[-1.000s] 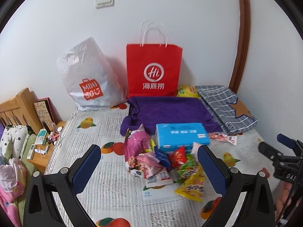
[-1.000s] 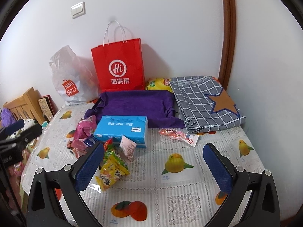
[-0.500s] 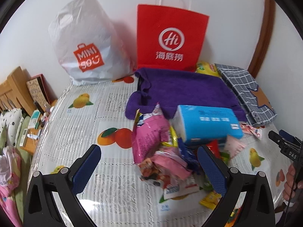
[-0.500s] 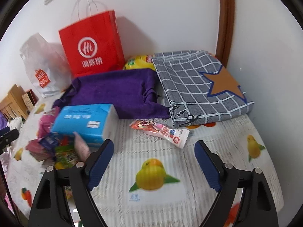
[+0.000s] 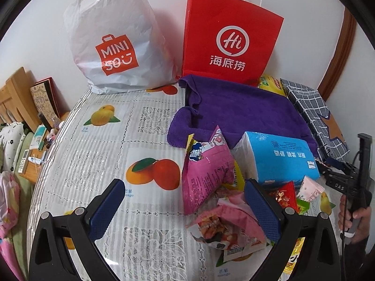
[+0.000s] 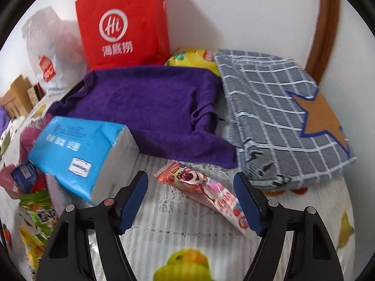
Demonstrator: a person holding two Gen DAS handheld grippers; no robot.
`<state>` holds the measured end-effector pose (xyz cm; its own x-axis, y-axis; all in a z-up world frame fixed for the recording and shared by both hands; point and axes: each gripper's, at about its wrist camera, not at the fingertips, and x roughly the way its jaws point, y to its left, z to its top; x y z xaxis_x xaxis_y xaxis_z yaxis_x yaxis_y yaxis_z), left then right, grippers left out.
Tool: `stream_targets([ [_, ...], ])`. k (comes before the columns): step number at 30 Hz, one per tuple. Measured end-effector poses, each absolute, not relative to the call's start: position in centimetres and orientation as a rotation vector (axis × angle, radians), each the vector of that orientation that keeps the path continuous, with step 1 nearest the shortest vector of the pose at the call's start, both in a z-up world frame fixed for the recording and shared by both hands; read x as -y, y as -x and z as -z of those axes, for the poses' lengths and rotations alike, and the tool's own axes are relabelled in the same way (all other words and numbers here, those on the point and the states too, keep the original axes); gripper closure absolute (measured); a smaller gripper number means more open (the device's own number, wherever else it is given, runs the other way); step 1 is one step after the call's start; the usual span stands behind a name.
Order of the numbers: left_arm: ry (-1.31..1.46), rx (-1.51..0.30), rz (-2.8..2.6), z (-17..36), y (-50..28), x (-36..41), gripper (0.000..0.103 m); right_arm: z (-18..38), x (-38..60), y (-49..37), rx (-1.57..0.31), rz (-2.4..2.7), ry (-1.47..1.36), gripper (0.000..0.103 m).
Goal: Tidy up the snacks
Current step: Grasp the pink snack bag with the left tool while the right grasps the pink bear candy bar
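Note:
A heap of snack packets lies on the fruit-print tablecloth (image 5: 98,159). A pink snack bag (image 5: 206,171) stands up in it, with a crumpled pink packet (image 5: 229,224) in front. My left gripper (image 5: 184,183) hangs open over this heap, with the pink bag between its fingers, nearer the right one and untouched. A long strawberry-print packet (image 6: 204,187) lies flat and alone. My right gripper (image 6: 189,175) straddles it with jaws closing, and the pads do not press on it. In the left wrist view, that right gripper (image 5: 339,175) is held by a hand (image 5: 356,213).
A blue tissue pack (image 6: 77,154) leans on the heap. Behind it lie a purple towel (image 6: 150,107) and a grey checked cloth with a star (image 6: 276,107). A red paper bag (image 5: 229,42), a white plastic bag (image 5: 114,46) and a yellow packet (image 6: 192,58) stand by the wall.
Both grippers have come down and forward toward the table. The right jaws have narrowed and now straddle the strawberry packet. The left gripper has closed in on the pink bag.

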<state>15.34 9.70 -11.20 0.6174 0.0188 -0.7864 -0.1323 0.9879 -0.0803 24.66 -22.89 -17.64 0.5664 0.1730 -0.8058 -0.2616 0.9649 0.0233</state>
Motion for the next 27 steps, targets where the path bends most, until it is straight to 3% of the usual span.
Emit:
stream_targets([
  [8,0.168,-0.918,-0.042,12.2,-16.4,-10.0,0.001,19.7,22.7,-25.1,-1.000,-0.259,0.118,0.036],
  [15,0.170,-0.957,-0.011,13.5,-18.9,-9.2,0.001,19.2,22.7,-23.4,-1.029,-0.248,0.112,0.058],
  [23,0.173,-1.027,-0.005,15.7,-22.1,-8.9,0.001,19.5,21.4,-23.1,-1.023,-0.260,0.125,0.061],
  [27,0.189,-1.045,0.016,16.3,-22.8,-8.9,0.016,19.5,21.2,-23.2,-1.017,-0.259,0.117,0.079],
])
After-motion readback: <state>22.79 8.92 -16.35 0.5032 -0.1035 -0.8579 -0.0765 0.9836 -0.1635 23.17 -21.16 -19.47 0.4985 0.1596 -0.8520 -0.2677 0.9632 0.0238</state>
